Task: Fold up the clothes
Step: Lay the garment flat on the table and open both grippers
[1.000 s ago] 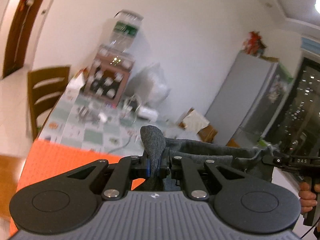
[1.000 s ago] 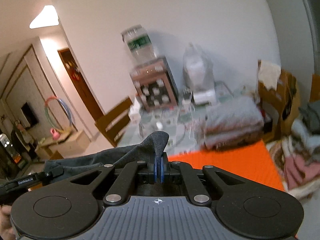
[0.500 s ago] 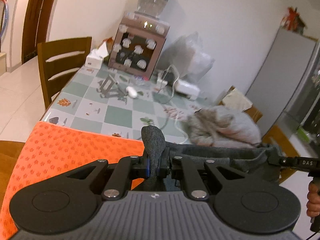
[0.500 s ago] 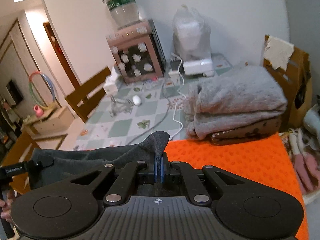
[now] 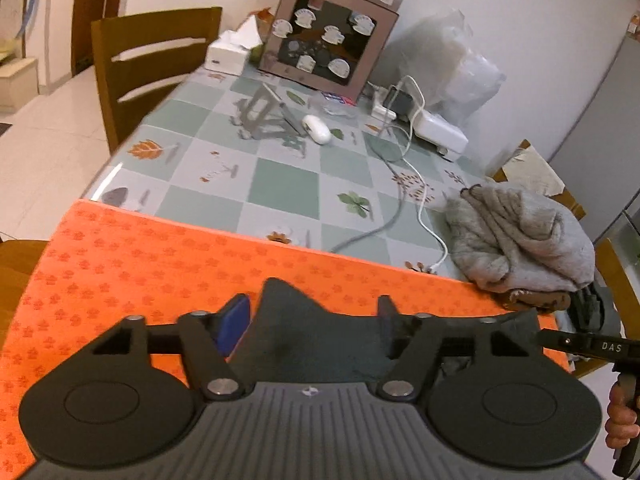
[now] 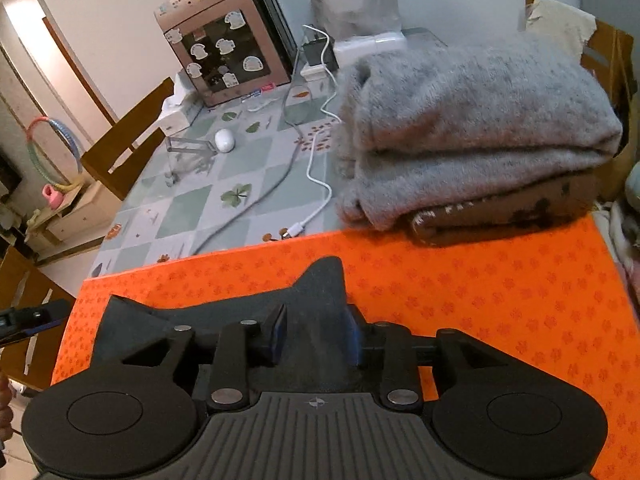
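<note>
A dark grey garment (image 5: 304, 332) lies on the orange mat (image 5: 160, 256), its edge stretched between the two grippers. My left gripper (image 5: 312, 320) is open, its jaws spread on either side of a raised cloth corner. My right gripper (image 6: 316, 332) is open too, with another raised corner (image 6: 324, 292) of the garment between its blue-padded fingers (image 6: 280, 332). The right gripper's tip shows at the right edge of the left wrist view (image 5: 584, 344). The left gripper's tip shows at the left edge of the right wrist view (image 6: 32, 316).
A folded grey fleece stack (image 6: 472, 128) sits at the mat's far right edge. On the checked tablecloth (image 5: 288, 184) are cables (image 6: 316, 176), a white mouse (image 5: 316, 134), a metal stand, a tissue box and a stickered cabinet (image 5: 328, 36). A wooden chair (image 5: 148, 68) stands left.
Both grippers came down from mid-air to the mat with the garment and opened, letting the cloth corners go. The garment now rests on the mat.
</note>
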A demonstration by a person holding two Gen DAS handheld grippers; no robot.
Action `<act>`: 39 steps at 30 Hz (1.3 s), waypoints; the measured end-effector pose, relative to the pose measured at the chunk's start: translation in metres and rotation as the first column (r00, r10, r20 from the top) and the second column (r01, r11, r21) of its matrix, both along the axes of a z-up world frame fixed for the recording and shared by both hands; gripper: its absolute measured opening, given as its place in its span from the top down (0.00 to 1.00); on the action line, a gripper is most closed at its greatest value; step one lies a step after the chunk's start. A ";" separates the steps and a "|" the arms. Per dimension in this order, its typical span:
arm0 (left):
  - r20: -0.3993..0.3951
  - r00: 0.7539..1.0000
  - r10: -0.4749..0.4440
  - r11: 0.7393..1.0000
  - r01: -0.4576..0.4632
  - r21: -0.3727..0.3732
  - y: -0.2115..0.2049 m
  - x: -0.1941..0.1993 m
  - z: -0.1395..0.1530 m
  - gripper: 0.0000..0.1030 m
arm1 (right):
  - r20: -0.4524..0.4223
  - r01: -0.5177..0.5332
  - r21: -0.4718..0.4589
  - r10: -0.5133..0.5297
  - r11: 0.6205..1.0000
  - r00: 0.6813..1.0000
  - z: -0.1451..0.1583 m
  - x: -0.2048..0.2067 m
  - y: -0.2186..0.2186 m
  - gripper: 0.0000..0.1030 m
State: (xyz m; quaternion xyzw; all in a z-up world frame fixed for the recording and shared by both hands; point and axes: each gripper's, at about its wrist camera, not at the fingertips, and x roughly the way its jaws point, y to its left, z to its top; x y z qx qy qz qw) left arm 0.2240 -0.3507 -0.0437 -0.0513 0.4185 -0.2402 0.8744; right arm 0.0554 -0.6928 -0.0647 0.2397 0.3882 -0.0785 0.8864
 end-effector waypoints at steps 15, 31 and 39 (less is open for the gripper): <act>0.075 0.990 -0.123 0.992 0.119 0.047 0.056 -0.099 0.022 0.44 | 0.029 -0.059 -0.071 0.061 0.996 0.998 0.035 -0.091 0.036 0.62; -0.010 0.951 -0.310 0.947 0.310 0.090 0.024 -0.140 -0.039 0.72 | -0.072 -0.064 -0.045 0.060 0.997 0.996 -0.019 -0.171 0.095 0.62; -0.078 0.963 -0.256 0.952 0.266 0.155 0.016 -0.115 -0.074 0.72 | -0.103 -0.072 -0.066 0.065 0.995 0.993 -0.023 -0.163 0.089 0.62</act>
